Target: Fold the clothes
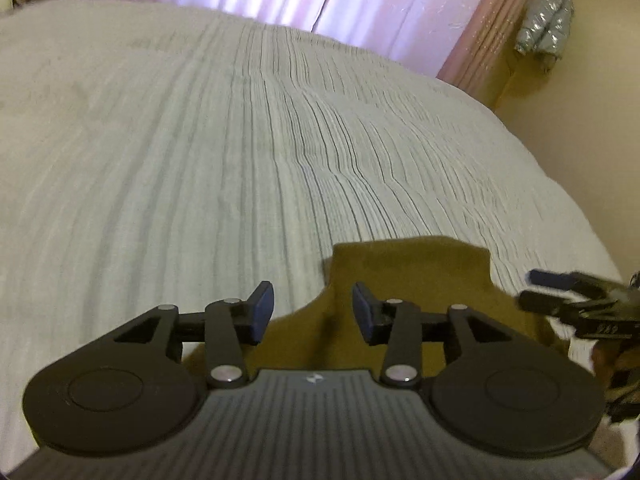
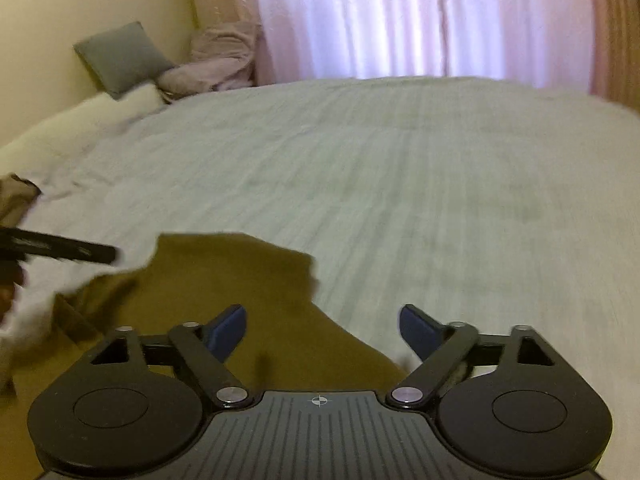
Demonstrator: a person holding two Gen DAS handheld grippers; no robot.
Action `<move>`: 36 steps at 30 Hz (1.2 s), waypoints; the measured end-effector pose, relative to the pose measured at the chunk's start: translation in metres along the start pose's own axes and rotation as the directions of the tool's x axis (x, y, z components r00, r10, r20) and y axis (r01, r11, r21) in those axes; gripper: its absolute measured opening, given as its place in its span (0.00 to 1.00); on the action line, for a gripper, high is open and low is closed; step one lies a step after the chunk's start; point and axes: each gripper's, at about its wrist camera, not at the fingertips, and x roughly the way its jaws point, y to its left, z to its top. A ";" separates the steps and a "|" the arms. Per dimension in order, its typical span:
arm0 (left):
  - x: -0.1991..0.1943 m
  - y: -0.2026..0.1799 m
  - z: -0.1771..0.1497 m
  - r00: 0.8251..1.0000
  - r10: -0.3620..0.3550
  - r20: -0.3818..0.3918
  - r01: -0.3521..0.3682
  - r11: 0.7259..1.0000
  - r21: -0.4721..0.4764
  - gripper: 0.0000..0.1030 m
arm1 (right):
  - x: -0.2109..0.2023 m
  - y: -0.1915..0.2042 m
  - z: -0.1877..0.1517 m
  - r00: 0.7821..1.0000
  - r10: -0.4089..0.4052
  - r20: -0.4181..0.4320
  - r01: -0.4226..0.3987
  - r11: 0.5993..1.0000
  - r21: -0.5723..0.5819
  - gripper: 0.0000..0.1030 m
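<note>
An olive-brown garment [image 1: 408,280] lies flat on the pale bedspread [image 1: 240,140], its sleeve end pointing away from me. My left gripper [image 1: 313,312] hovers open just above the garment's left edge, nothing between its blue pads. The right gripper [image 1: 560,292] shows at the far right of the left wrist view. In the right wrist view the garment [image 2: 224,276] spreads to the lower left, and my right gripper [image 2: 322,332] stands wide open over its right edge. The left gripper's finger [image 2: 72,250] reaches in from the left.
The wide bedspread [image 2: 400,168] stretches ahead to pink curtains [image 2: 400,16]. A grey cushion [image 2: 120,56] and bunched pale blankets [image 2: 216,64] sit at the far left corner. Another brownish cloth [image 2: 16,200] lies at the left edge. A silvery bundle [image 1: 546,24] hangs by the wall.
</note>
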 end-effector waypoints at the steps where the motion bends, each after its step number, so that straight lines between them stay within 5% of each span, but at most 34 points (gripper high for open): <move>1: 0.007 0.001 0.000 1.000 -0.012 -0.008 0.012 1.000 -0.011 0.40 | 0.007 -0.005 -0.001 1.000 0.011 -0.006 -0.011 1.000 0.016 0.76; 5: 0.029 0.006 -0.001 0.999 -0.048 -0.009 0.048 0.998 -0.044 0.40 | 0.034 -0.013 0.005 0.998 0.059 -0.026 -0.057 0.995 0.083 0.69; 7: 0.032 0.008 -0.001 0.996 -0.084 0.007 0.084 0.995 -0.052 0.29 | 0.041 -0.013 0.007 0.996 0.075 -0.042 -0.071 0.993 0.090 0.41; 8: 0.033 0.008 -0.001 0.993 -0.119 0.008 0.120 0.991 -0.051 0.05 | 0.043 -0.013 0.008 0.994 0.095 -0.046 -0.091 0.992 0.084 0.11; 9: 0.026 0.008 -0.004 0.990 -0.140 0.025 0.140 0.990 -0.034 0.04 | 0.042 -0.012 0.008 0.993 0.109 -0.046 -0.105 0.992 0.076 0.06; 17: -0.077 -0.001 -0.066 0.945 -0.278 0.171 0.257 0.957 0.131 0.04 | -0.068 0.014 -0.022 0.972 0.180 0.152 -0.165 0.981 -0.102 0.06; 22: -0.102 -0.009 -0.133 0.974 -0.214 0.080 0.193 0.958 0.210 0.05 | -0.111 0.063 -0.086 0.983 0.164 0.084 -0.136 0.953 -0.269 0.06; 25: -0.111 -0.012 -0.155 0.990 -0.140 0.026 0.128 0.952 0.278 0.14 | -0.115 0.078 -0.118 0.994 0.104 -0.045 -0.113 0.938 -0.327 0.07; 26: -0.116 -0.013 -0.158 0.992 -0.121 0.017 0.110 0.946 0.305 0.16 | -0.116 0.081 -0.125 0.994 0.078 -0.080 -0.100 0.935 -0.341 0.17; 27: -0.122 -0.013 -0.156 0.992 -0.121 0.020 0.109 0.942 0.318 0.18 | -0.120 0.081 -0.125 0.995 0.048 -0.085 -0.075 0.937 -0.340 0.30; 28: -0.128 -0.013 -0.153 0.992 -0.127 0.025 0.112 0.939 0.326 0.18 | -0.124 0.080 -0.125 0.996 0.019 -0.091 -0.048 0.939 -0.339 0.66; 29: -0.134 -0.012 -0.150 0.991 -0.133 0.030 0.115 0.935 0.335 0.20 | -0.128 0.079 -0.124 0.996 -0.002 -0.086 -0.027 0.943 -0.332 0.82; 32: -0.145 -0.012 -0.124 0.981 -0.141 0.131 0.098 0.952 0.291 0.22 | -0.148 0.068 -0.104 1.000 0.008 0.016 -0.003 0.967 -0.255 0.81; 36: -0.104 -0.030 -0.084 0.982 -0.094 0.166 0.046 0.962 0.270 0.29 | -0.112 0.067 -0.098 0.998 -0.054 0.012 0.056 0.958 -0.280 0.81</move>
